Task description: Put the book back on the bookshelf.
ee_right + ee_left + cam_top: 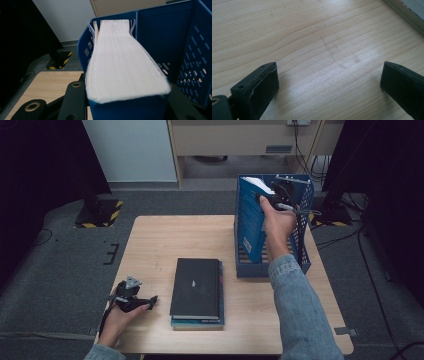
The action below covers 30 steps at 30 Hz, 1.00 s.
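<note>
right gripper [274,200] clamped on the blue book [250,220], upright inside the blue file rack [306,255]. left gripper [131,297] rested on the table [165,235], jaws apart.

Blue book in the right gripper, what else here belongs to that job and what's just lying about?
In the job: blue book, right gripper shut on it, blue file rack.
Lying about: stack of books on the table, idle open left gripper.

Pale matt wood-grain counter [200,237]; perforated blue plastic file rack [305,227]; thick book [125,65] with rough cream paper edges; matt black jaws.
</note>
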{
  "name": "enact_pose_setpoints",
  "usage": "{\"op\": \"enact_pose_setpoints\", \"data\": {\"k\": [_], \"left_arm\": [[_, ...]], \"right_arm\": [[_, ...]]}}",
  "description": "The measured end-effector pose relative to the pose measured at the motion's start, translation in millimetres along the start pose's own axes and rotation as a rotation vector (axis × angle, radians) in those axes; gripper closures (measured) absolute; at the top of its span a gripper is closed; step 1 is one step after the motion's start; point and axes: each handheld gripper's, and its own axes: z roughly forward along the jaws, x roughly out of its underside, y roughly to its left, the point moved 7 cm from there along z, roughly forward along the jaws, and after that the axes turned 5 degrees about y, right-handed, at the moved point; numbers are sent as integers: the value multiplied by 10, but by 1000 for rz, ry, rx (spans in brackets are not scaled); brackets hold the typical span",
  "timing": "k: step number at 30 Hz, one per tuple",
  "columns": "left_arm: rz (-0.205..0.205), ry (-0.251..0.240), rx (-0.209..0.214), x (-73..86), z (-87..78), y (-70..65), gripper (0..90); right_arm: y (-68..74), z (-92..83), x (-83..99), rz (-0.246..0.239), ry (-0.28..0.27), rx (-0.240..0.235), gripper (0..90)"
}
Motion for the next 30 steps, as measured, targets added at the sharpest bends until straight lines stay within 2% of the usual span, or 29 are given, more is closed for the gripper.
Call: {"op": "enact_pose_setpoints", "data": {"k": [7,30], "left_arm": [[0,-1,0,0,1,-2,12],[3,-1,2,-5,5,-7,11]], "right_arm": [[19,77,72,-14,4,17,599],[59,138,52,-27,-13,32,599]]}}
